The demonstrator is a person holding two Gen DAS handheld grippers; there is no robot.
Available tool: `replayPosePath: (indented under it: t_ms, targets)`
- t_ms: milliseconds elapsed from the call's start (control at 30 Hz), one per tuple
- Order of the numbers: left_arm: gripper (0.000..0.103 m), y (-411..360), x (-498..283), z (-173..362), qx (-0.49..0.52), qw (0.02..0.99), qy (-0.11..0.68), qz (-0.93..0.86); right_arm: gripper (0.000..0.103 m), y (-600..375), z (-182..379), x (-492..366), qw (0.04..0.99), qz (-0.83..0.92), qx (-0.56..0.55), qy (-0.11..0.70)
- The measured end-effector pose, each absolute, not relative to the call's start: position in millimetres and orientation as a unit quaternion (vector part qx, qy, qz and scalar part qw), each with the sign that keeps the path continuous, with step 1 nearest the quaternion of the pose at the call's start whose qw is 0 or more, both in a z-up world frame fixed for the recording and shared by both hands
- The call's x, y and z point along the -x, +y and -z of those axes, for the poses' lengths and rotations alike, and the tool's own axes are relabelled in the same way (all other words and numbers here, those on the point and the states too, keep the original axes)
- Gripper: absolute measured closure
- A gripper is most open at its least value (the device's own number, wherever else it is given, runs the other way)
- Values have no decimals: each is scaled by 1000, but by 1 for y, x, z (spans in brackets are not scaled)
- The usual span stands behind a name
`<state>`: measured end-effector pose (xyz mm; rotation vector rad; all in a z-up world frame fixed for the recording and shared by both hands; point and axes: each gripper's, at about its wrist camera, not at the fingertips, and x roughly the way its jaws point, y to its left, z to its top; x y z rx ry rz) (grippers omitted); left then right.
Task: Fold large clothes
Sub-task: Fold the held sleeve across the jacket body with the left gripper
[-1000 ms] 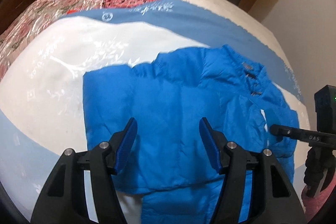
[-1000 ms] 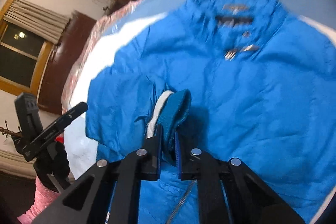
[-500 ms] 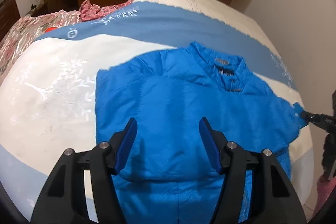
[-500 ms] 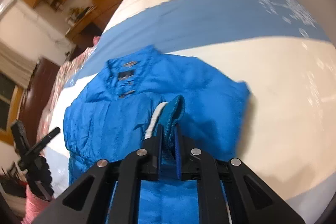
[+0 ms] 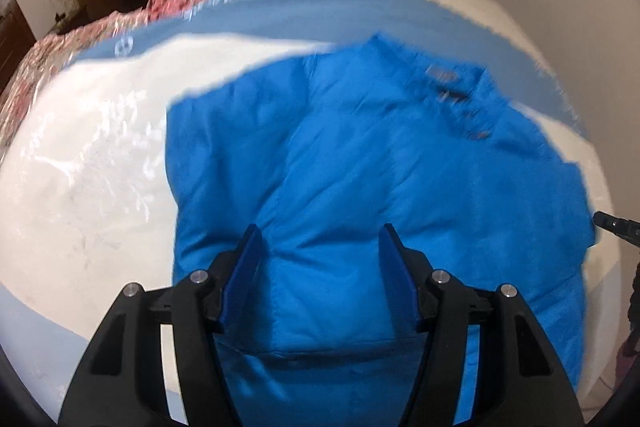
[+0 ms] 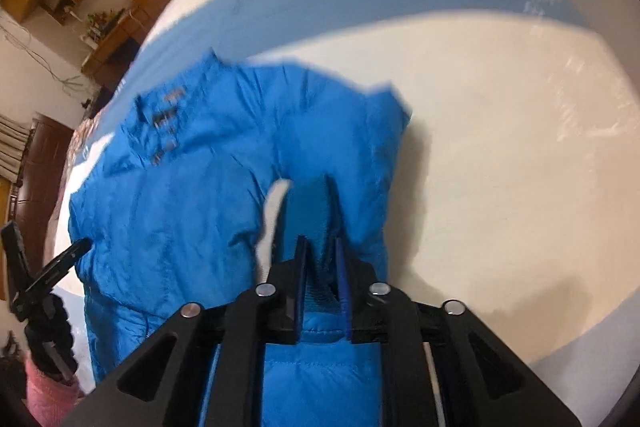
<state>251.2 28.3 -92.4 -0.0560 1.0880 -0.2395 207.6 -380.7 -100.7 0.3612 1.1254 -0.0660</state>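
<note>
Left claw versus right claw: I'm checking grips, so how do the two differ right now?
The left claw stands wide open over the blue jacket, nothing between its pads. The right claw is nearly closed around the jacket's ribbed cuff, its jaws having just eased apart. Both point down at the jacket.

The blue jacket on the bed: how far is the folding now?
Done: the jacket lies flat with one sleeve folded across its front. In hand: the right gripper has the cuff of the other sleeve between jaws that have just been opening. The left gripper hovers open. Left: folding the body.
</note>
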Motion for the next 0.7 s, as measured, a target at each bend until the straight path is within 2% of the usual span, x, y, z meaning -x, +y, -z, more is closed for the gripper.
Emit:
replayPosePath:
  t_ms: [133,333,367,500,600,633,700]
  targets:
    - [44,12,-257,78,27,854,503,130,87,-357,84,-221,837,-20,-166,521]
    - [44,-13,-280,111,-2,834,539,117,87,-332,132,-245,809,-12,-149,568]
    - [44,-12,-281,116,-2,831,543,118,90,-333,139,-245,806,-6,-146,573]
    - [41,-10,-286,126,-8,832,541,122,93,-344,163,-248,798,-20,-189,573]
    - [44,-10,-288,121,-9,828,549,116,93,-343,156,-247,796,-19,-187,575]
    - [48,-9,-285,115,-7,829,547,111,91,-342,149,-244,799,-17,-186,572]
    - [48,-7,-276,102,6,836,536,119,86,-336,130,-232,812,-26,-176,556]
